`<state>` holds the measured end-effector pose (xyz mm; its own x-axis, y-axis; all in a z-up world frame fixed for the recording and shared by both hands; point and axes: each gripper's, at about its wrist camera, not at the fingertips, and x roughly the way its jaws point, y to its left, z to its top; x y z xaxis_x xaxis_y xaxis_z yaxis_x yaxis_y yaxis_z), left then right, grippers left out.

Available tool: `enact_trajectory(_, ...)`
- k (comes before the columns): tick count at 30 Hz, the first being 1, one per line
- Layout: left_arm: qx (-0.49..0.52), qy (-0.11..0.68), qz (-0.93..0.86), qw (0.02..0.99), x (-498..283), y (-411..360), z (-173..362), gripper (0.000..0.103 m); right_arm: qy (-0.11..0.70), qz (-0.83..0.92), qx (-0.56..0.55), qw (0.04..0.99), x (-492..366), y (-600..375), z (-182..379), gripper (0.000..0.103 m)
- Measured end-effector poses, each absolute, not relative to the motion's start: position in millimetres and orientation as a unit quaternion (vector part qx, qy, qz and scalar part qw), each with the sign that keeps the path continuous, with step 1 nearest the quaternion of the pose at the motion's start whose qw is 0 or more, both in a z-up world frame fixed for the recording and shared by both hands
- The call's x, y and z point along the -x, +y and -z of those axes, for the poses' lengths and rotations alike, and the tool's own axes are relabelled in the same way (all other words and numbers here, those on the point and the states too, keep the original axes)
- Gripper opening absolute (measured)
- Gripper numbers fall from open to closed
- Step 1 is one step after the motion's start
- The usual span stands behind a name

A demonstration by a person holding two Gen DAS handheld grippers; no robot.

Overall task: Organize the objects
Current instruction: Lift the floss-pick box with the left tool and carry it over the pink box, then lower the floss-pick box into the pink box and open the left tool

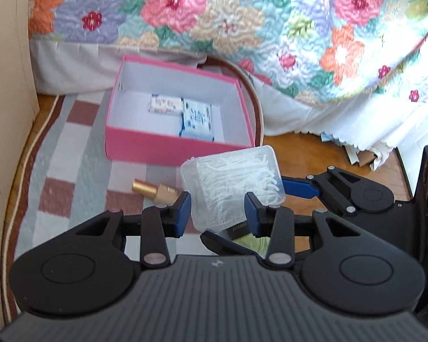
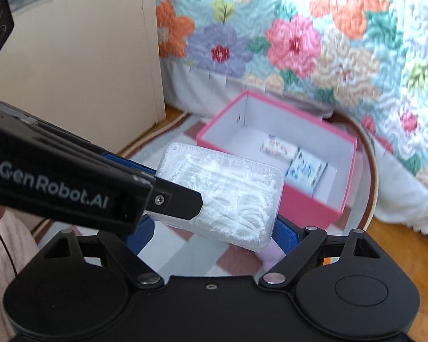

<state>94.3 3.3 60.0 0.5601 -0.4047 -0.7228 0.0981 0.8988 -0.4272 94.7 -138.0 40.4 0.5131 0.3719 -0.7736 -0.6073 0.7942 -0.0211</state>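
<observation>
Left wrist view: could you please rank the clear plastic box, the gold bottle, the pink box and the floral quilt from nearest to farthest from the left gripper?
1. Clear plastic box: between the left gripper fingers.
2. Gold bottle: lying on the rug, just beyond the left finger.
3. Pink box: open, farther ahead on the rug.
4. Floral quilt: hanging behind the pink box.

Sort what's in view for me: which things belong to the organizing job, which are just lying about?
Job:
clear plastic case, gripped by left gripper
pink box
two packets inside the box
gold bottle on the rug

Lying about:
floral quilt
checked rug
beige cabinet
</observation>
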Motion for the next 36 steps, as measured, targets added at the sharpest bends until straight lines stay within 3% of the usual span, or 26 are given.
enact_trajectory(14, 0.177, 0.445, 0.109, 0.871, -194.3, 21.0, -63.5, 0.040, 0.402, -0.308, 0.111, 0.855, -195.5, -132.3, -41.6, 0.089)
enact_trajectory(36, 0.154, 0.557, 0.099, 0.810, -377.1, 16.2, 86.0, 0.040, 0.512, -0.290, 0.018, 0.808, -366.7, -126.8, 109.3, 0.089)
